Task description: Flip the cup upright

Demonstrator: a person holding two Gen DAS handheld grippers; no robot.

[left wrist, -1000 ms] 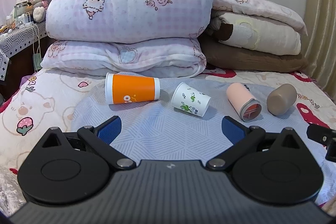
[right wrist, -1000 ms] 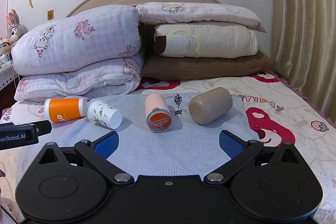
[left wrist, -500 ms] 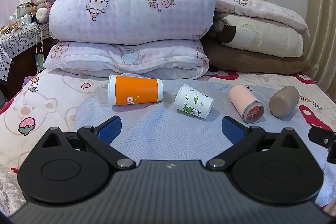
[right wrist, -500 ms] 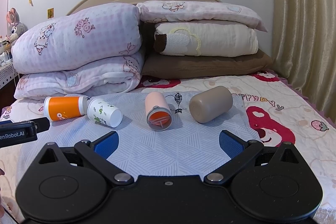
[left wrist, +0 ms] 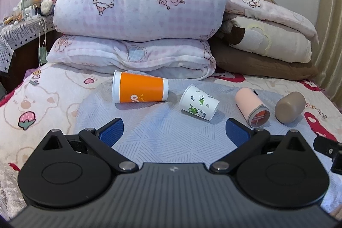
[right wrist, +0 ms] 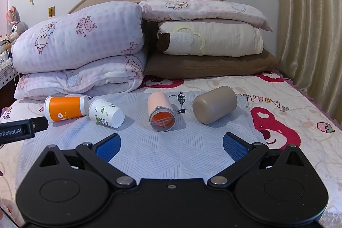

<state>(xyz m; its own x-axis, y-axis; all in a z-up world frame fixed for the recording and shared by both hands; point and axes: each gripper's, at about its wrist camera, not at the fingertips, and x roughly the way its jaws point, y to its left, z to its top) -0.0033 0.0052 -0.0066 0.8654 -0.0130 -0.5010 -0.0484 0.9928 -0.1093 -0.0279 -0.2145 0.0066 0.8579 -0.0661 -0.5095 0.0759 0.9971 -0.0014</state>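
While my left claw (left wrist: 173, 131) and right claw (right wrist: 171, 142) both hang spread wide and empty, the orange cup (left wrist: 140, 90), white cup (left wrist: 198, 103), pink cup (right wrist: 160, 111) and tan cup (right wrist: 214, 104) lie sideways on the bed's grey mat (right wrist: 171, 153)

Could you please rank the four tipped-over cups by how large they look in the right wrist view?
Largest to smallest as they look:
1. taupe cup
2. orange cup
3. pink cup and white leaf-print paper cup: too alike to rank.
The orange cup lies farther off to the side, so its rank is uncertain.
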